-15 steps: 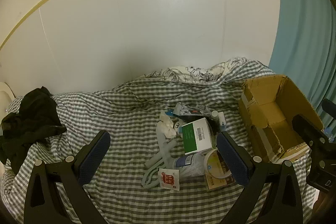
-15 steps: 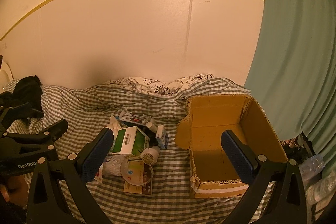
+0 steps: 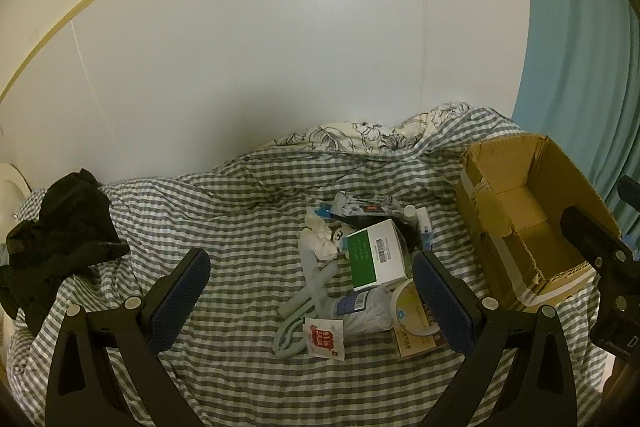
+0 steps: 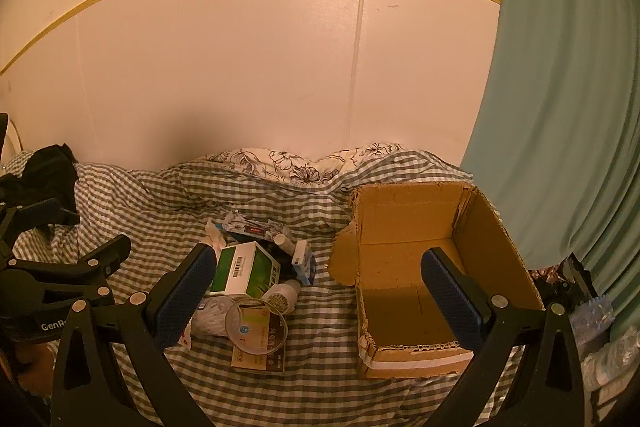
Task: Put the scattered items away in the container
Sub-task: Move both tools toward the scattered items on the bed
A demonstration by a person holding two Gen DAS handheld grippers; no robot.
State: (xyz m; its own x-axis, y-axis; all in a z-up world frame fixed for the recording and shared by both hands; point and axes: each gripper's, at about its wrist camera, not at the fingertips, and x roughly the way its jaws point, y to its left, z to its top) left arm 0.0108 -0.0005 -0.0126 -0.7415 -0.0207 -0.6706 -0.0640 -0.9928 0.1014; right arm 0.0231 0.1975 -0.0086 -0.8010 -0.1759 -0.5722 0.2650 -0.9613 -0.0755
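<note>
- Left gripper: jaws spread to full width, nothing between the pads, nothing held. It hangs above the checked bedspread, angled down toward the pile of items.
- Right gripper: jaws likewise spread to full width and holding nothing. In the right wrist view its left pad overlaps the pile and its right pad overlaps the box interior.
- Nearest items, at the front of the pile: a red-and-white sachet, a flat brown packet with a round clear lid lying on top of it, and a clear plastic bag just beside the sachet.
- A pale grey looped strap lies left of the bag, running from the sachet toward the crumpled tissue.
- Middle of the pile: a green-and-white carton, tilted, resting on other items. A white bottle lies on its side just right of it.
- Rear of the pile: a small blue-and-white box and a crumpled foil wrapper.
- Container: an open cardboard box stands on the bedspread to the right of the pile, near but not touching it. Its visible interior is bare.
- Far left: a black garment lies bunched on the bedspread, well apart from the pile.
- Far edge: a floral pillow against the white wall; a teal curtain hangs at the right.
</note>
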